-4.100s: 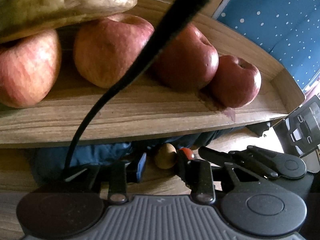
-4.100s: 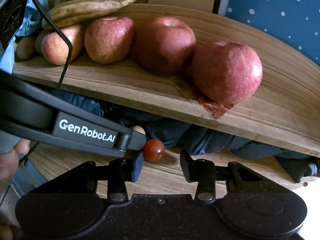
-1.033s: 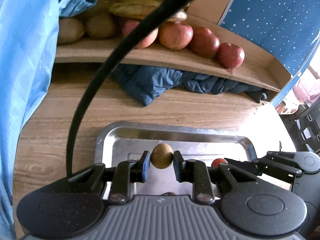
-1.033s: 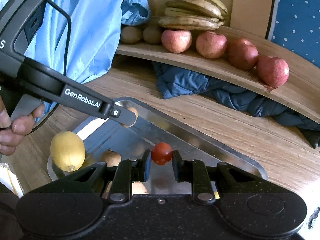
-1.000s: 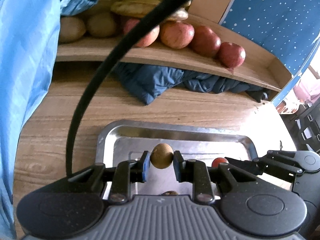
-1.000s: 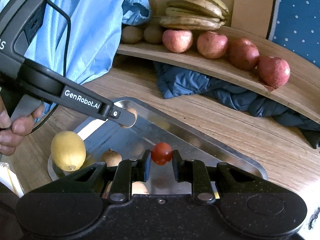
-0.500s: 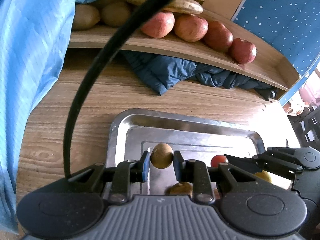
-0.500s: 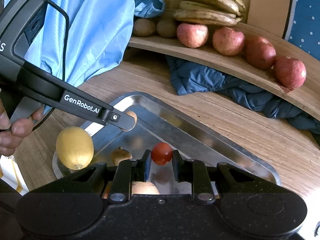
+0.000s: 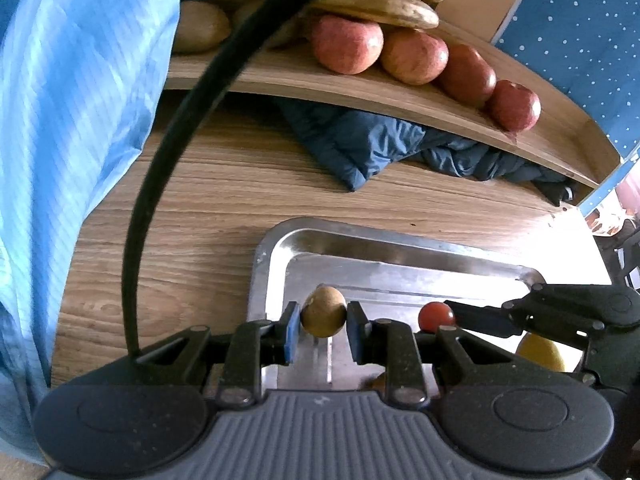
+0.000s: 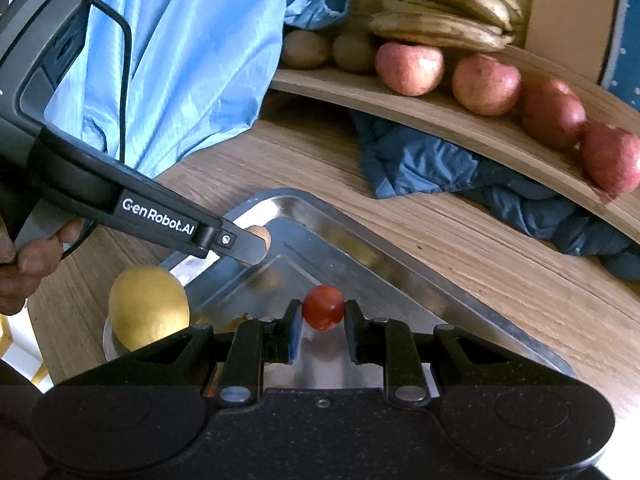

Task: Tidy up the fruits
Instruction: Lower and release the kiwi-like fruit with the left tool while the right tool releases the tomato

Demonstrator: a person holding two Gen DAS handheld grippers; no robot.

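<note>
left gripper gripping kiwi, right gripper gripping tomato

My left gripper sits at the lower centre of its own view, pointing steeply down, and its two blue-padded jaws are pressed on a small brown fruit. In the right wrist view I see the same gripper as a long black body crossing from the upper left toward the centre. A hand holds its grey handle at the left edge. My right gripper is at the lower centre of its view, also tilted down, with the jaws closed on a small red tomato.
</note>
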